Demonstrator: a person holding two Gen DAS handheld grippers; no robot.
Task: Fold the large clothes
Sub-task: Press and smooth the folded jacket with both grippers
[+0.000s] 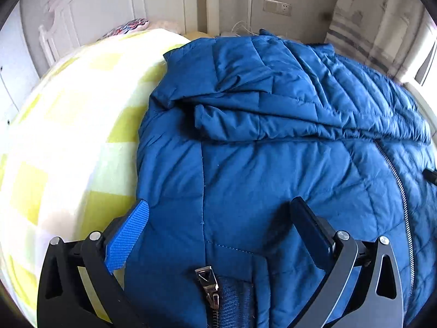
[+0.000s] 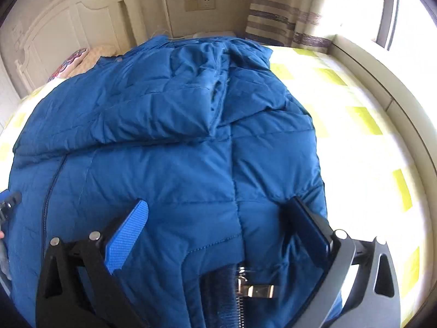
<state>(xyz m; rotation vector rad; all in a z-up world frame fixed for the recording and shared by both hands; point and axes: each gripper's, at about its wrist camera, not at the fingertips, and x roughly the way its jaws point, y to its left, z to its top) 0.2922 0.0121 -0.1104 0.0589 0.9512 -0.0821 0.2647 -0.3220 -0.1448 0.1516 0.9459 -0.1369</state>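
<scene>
A blue quilted puffer jacket lies spread on the bed, its sleeves folded across the body. It fills the right wrist view too. My left gripper is open, its fingers wide apart over the jacket's near left part, by a pocket zipper pull. My right gripper is open over the near right part, by another zipper pull. Neither holds cloth. The front zipper runs down the jacket's middle. The left gripper's tip shows at the left edge of the right wrist view.
The bed has a yellow-and-white checked sheet, also seen right of the jacket. A white headboard and a patterned pillow are at the back. A curtain and a bright window stand at the right.
</scene>
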